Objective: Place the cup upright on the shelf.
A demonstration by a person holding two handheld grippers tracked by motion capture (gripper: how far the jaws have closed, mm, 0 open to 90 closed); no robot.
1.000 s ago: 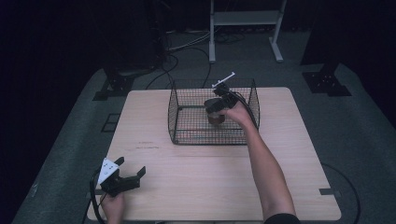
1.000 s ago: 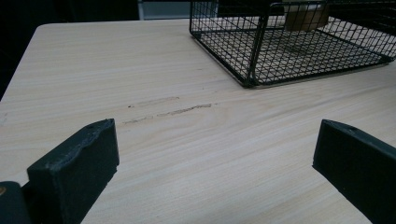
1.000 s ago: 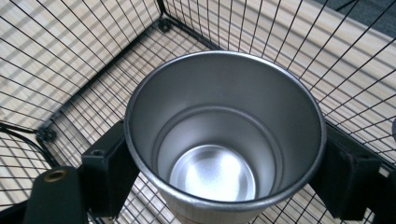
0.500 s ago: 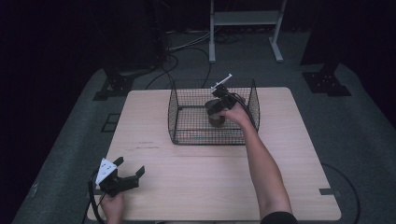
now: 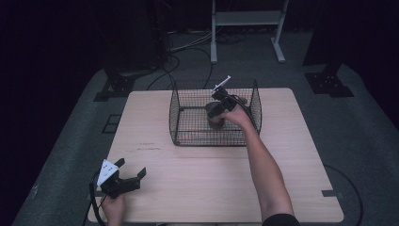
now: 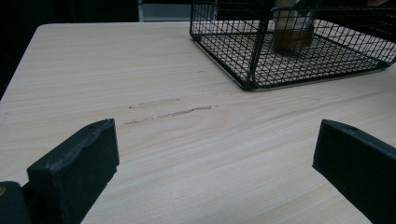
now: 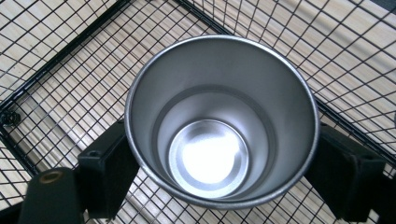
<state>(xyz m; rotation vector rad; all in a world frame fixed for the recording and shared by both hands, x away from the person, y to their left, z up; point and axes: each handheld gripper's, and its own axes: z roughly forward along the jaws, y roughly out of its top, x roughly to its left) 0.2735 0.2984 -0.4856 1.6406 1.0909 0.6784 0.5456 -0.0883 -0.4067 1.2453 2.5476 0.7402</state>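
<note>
Right gripper stays clamped on the steel cup inside the wire basket; nothing has shifted.

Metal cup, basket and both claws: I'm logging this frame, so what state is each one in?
Metal cup: upright, empty, standing inside the basket, between the right claw's jaws.
Wire basket: upright on the table, open at the top, holding the cup.
Right claw: reaching down into the basket, jaws on either side of the cup.
Left claw: open, empty, low over the table.

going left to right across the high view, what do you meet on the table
left claw → wire basket → metal cup in the basket, with the right claw on it
</note>
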